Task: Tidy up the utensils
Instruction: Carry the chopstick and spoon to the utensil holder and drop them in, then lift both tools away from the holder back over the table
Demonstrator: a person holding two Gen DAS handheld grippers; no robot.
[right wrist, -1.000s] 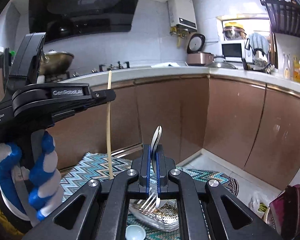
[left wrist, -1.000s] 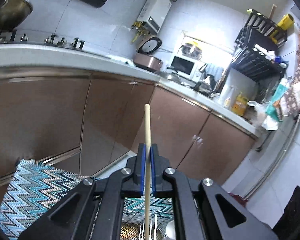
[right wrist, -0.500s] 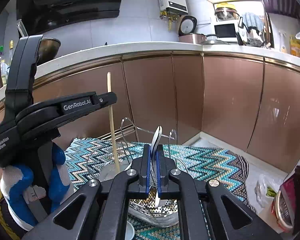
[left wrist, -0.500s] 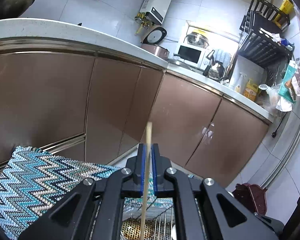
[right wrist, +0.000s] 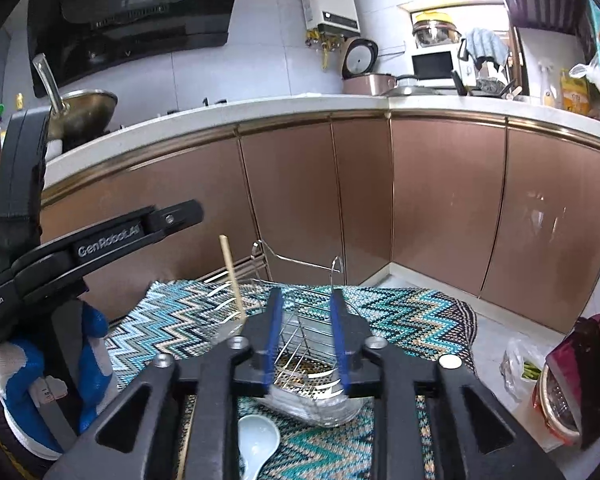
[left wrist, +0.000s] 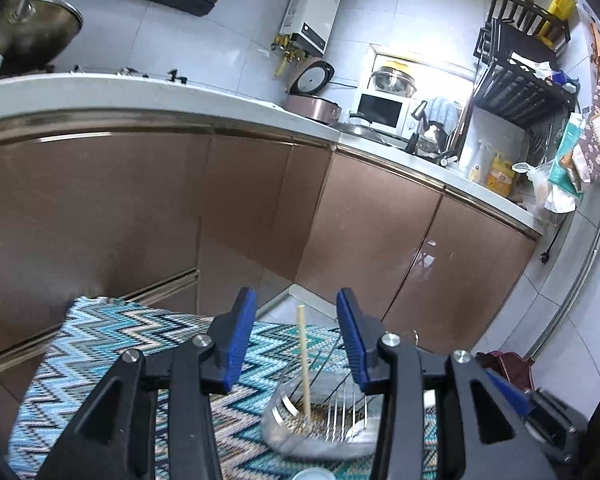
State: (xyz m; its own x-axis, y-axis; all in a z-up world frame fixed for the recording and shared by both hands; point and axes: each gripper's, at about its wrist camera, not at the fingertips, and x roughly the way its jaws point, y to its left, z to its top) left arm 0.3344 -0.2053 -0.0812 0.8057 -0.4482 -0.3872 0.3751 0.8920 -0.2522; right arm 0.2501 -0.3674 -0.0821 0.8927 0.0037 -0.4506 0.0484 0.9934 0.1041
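A wooden chopstick (left wrist: 304,362) stands upright in the wire utensil rack (left wrist: 324,420), free of any grip. My left gripper (left wrist: 296,336) is open, its blue pads either side of the chopstick without touching it. In the right wrist view the chopstick (right wrist: 232,276) leans in the rack (right wrist: 300,320) at its left side. My right gripper (right wrist: 305,336) is open and empty, just above the rack. A metal fork's tines (right wrist: 332,390) show in the rack's glass base. A white ceramic spoon (right wrist: 258,440) lies on the mat below the right gripper.
The rack stands on a zigzag-patterned cloth (left wrist: 112,344) covering a low table. Brown kitchen cabinets (right wrist: 440,208) run behind. A maroon bin (right wrist: 580,376) and a plastic bag (right wrist: 520,368) sit on the floor at right. My left gripper's body (right wrist: 80,248) shows at left in the right wrist view.
Both grippers opened. The left let go of the chopstick, which now stands in the rack. The right let go of the fork, which dropped into the rack.
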